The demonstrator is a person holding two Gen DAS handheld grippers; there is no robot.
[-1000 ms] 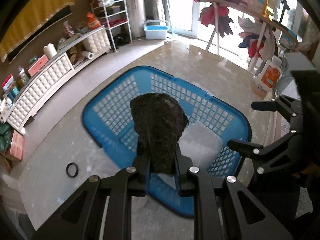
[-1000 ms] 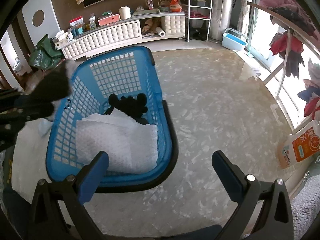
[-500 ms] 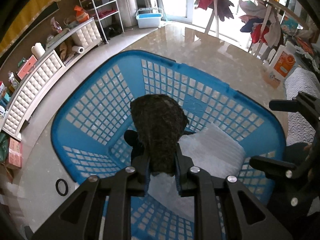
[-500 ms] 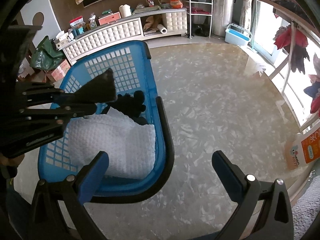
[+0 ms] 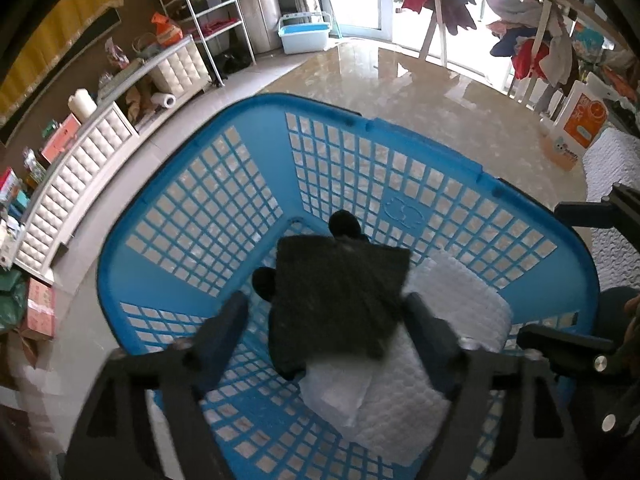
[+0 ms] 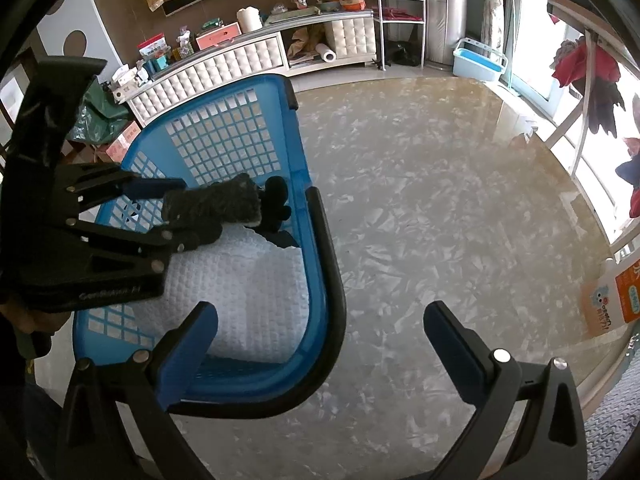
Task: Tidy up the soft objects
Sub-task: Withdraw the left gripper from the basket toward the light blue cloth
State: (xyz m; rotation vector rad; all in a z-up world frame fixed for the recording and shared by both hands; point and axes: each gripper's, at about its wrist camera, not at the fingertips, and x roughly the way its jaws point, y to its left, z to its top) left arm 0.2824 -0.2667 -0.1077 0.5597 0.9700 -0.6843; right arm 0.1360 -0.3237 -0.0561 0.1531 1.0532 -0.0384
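A blue laundry basket (image 5: 200, 216) stands on the floor and also shows in the right wrist view (image 6: 224, 136). Inside lie a white waffle towel (image 5: 400, 400) (image 6: 248, 300) and a black plush toy (image 5: 344, 220) (image 6: 276, 200). My left gripper (image 5: 325, 316) (image 6: 176, 216) hangs over the basket with its jaws opening. A dark grey square cloth (image 5: 340, 296) (image 6: 216, 204) sits loose between them, above the towel, with the pads off it. My right gripper (image 6: 320, 320) is open and holds nothing, just outside the basket's near rim.
A white tufted cabinet (image 6: 240, 60) with clutter runs along the far wall, beside a wire shelf (image 6: 396, 12) and a small blue tub (image 6: 478, 60). A drying rack with clothes (image 5: 532, 40) and an orange detergent bottle (image 6: 616, 296) stand to the right. White bedding (image 5: 612, 200) lies nearby.
My left gripper came down over the basket, then its jaws spread wide and let go of the dark cloth, which now lies flatter between them. My right gripper barely moved.
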